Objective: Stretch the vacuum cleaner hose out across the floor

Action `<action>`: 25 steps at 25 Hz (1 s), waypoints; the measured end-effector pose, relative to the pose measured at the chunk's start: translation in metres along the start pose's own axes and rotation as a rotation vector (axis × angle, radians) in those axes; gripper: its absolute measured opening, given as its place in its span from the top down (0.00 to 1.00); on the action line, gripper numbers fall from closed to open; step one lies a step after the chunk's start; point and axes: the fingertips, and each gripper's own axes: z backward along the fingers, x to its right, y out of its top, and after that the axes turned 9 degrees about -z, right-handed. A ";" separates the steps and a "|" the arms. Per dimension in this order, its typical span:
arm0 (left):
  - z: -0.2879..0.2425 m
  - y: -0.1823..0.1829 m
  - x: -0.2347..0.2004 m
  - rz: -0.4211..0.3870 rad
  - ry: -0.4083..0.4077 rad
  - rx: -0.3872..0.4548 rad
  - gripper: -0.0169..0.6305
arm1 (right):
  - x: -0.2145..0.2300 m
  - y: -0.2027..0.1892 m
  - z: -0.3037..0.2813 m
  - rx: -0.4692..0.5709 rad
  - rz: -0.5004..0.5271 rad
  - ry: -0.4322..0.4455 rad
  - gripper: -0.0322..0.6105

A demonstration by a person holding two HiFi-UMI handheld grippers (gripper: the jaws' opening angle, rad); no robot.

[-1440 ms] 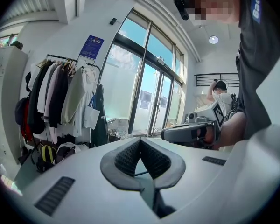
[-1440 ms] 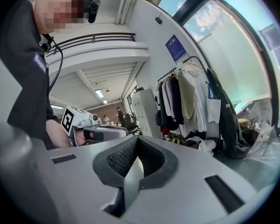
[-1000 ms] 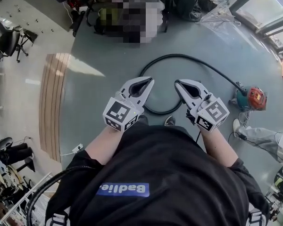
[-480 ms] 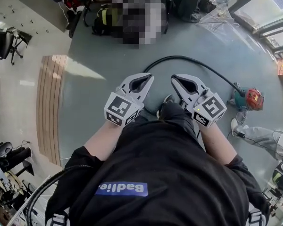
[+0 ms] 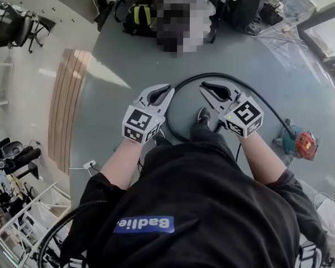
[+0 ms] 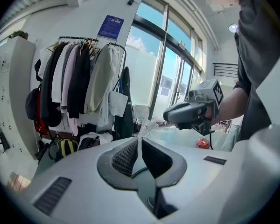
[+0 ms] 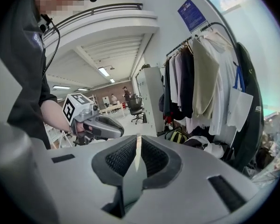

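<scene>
hose (image 5: 212, 74): one, black, lying on the grey floor (image 5: 128, 66) in front of the person. it forms an open loop, then runs off right to the vacuum cleaner (image 5: 300, 144). the near part of the loop passes behind the person's leg and body. the free end cannot be made out. no gripper holds it.

vacuum cleaner: one, teal and red, on the floor at the right, well apart from both grippers.

left gripper (image 5: 169, 88): one, held above the left side of the loop, pointing away from the person. its jaws are all but together, with only a hairline slit between the pads and nothing in it.

right gripper (image 5: 203, 85): one, above the inside of the loop, near its partner but apart from it. its jaws have just been parting and now show a thin slit, with nothing between them.

shoe (image 5: 202, 115): one visible, inside the loop. the other is hidden under the body.

wooden strip (image 5: 70, 105): one, set into the floor at the left.

backpack (image 5: 138, 17): one, black and yellow, at the far edge, partly cut off.

office chair (image 5: 17, 29): one, far left, partly out of frame.

clothes rack (image 6: 79, 78): one, hung with many garments too overlapped to count.
</scene>
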 end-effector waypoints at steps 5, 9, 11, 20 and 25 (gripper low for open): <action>-0.067 -0.004 0.004 0.030 0.052 -0.063 0.91 | 0.068 -0.004 0.000 -0.051 0.034 0.079 0.90; -0.093 -0.029 0.010 0.044 0.063 -0.087 0.87 | 0.085 -0.027 -0.009 -0.086 0.052 0.099 0.85; -0.100 -0.048 0.011 0.054 0.065 -0.101 0.85 | 0.087 -0.041 -0.018 -0.108 0.069 0.106 0.84; -0.115 -0.188 -0.008 0.071 0.072 -0.201 0.77 | 0.090 -0.148 -0.106 -0.225 0.133 0.119 0.73; -0.136 -0.292 -0.028 0.073 0.050 -0.264 0.71 | 0.107 -0.229 -0.171 -0.309 0.229 0.122 0.69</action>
